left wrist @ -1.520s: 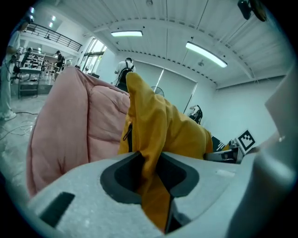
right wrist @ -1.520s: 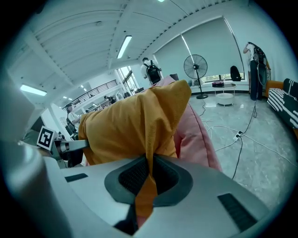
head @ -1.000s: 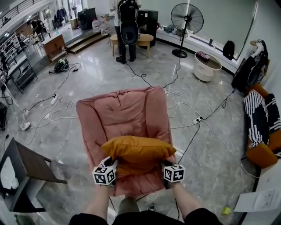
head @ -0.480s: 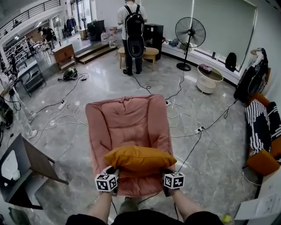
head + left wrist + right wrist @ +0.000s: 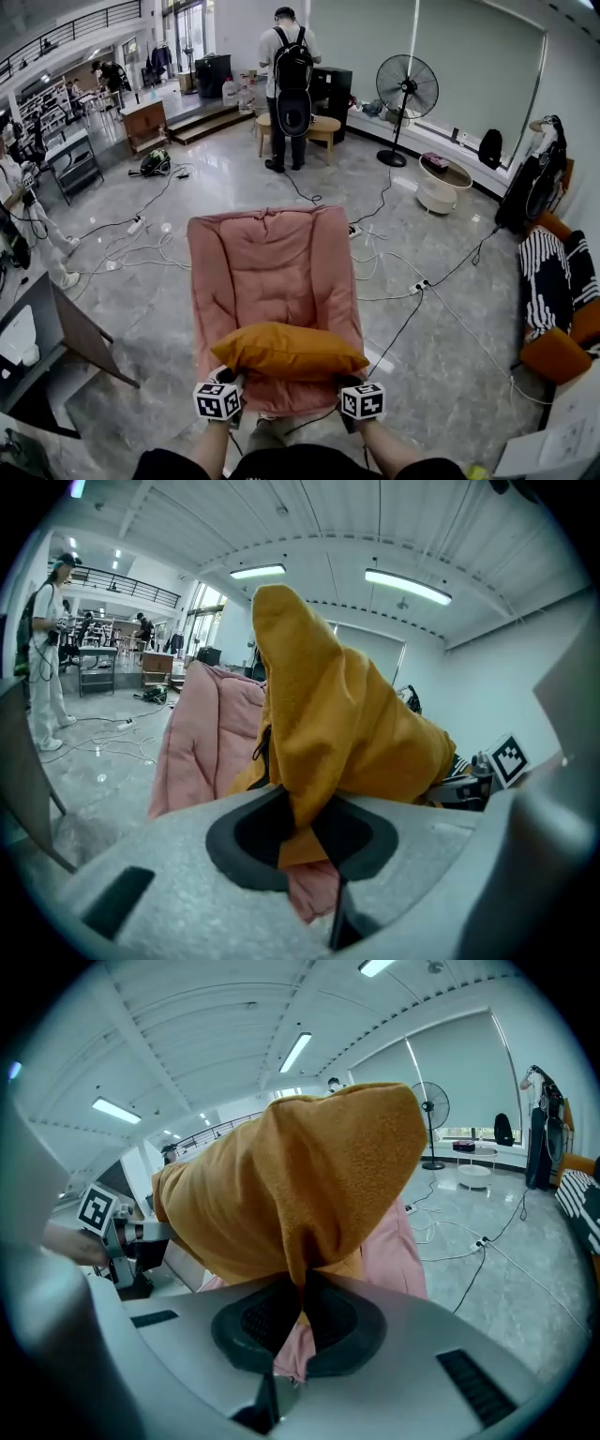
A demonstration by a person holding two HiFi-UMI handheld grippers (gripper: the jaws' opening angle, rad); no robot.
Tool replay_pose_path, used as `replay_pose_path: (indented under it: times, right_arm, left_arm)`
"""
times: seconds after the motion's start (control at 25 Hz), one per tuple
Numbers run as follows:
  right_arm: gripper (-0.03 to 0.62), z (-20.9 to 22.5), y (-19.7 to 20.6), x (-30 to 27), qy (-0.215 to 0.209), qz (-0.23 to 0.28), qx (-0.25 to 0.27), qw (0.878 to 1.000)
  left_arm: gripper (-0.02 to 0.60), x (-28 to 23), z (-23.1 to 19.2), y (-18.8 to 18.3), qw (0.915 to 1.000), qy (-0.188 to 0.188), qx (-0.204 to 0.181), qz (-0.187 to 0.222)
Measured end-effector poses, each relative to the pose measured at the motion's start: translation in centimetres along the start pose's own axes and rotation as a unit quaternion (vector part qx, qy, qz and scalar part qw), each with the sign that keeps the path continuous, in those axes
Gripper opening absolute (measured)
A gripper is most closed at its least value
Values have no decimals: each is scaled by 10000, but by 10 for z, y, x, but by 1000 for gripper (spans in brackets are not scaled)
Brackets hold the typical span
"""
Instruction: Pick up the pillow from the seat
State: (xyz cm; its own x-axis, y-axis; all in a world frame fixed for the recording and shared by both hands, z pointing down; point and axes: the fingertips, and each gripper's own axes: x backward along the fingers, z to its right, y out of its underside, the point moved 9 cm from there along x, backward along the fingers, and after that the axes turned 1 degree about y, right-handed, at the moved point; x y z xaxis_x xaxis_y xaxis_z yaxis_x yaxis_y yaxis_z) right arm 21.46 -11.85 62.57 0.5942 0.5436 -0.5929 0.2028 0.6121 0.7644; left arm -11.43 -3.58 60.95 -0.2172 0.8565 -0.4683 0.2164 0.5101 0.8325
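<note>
Both grippers are pinched on the mustard-yellow pillow point(image 5: 289, 352): the left gripper point(image 5: 228, 380) on one corner, the right gripper point(image 5: 352, 382) on the other. It hangs just above the pink chair's point(image 5: 272, 262) front edge, so the pickup looks essentially done.

Side by side, the left hand-held gripper point(image 5: 228, 378) and right hand-held gripper point(image 5: 348, 382) each clamp the pillow point(image 5: 286, 350).

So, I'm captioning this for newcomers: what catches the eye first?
The mustard pillow, low centre, is pinched at its near corners by the left gripper and right gripper. Behind it stands the pink chair mid-floor. Farther back are a person wearing a backpack and a pedestal fan.
</note>
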Motion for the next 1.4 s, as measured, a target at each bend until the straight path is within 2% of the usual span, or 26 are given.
replay_pose_path:
  times: [0.2, 0.64, 0.92, 1.12, 1.4]
  right_arm:
    - [11, -14, 18, 26, -124, 92, 49, 9999]
    - [11, -36, 11, 84, -242, 548, 385, 9975]
    - [11, -47, -10, 116, -408, 990, 604, 9924]
    - [11, -55, -32, 142, -590, 1465, 765, 9845]
    - [12, -54, -69, 179, -491, 1922, 968, 9753]
  left_arm:
    - [69, 26, 9, 15, 9999, -58, -35, 86]
    - [66, 83, 37, 18, 9980, 16, -317, 549]
    - [63, 105, 50, -1, 9944, -43, -306, 1013]
    - [57, 119, 57, -20, 9897, -33, -238, 1410]
    - [48, 125, 76, -51, 9834, 275, -247, 1774]
